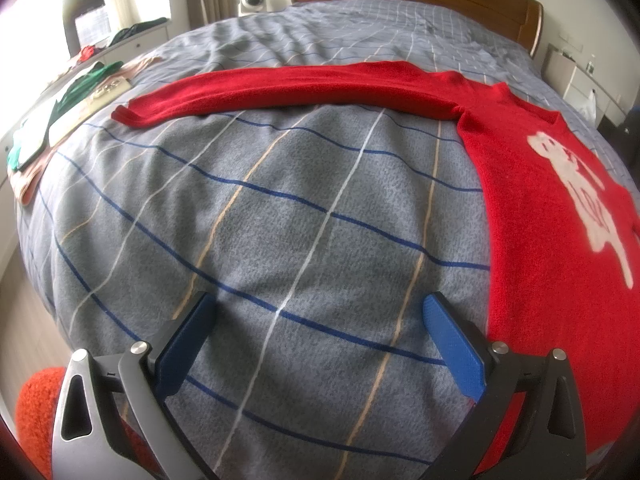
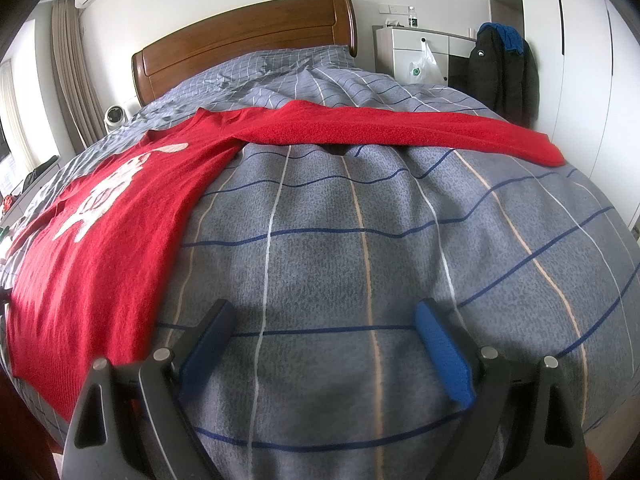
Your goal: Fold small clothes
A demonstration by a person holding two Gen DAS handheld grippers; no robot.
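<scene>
Sweater (image 1: 540,208): red fuzzy knit, flat on bed, 2 sleeves stretched sideways
Blanket (image 1: 280,220): grey, soft, striped grid, bare before both tongs
Left tongs (image 1: 318,322): apart, empty
Right tongs (image 2: 324,326): apart, empty

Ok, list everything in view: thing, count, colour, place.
sweater: one, red with white figure, flat on bed, sleeves spread out
bedspread: one, grey with striped grid, covering bed
headboard: one, brown wood, far end
folded clothes: small pile, green, white and pink, bed's left edge
small fan: one, white, beside headboard
jacket: one, black, hanging right of bed
plastic bag: one, white, on cabinet
left gripper: blue pads, open, over bedspread
right gripper: blue pads, open, over bedspread
</scene>
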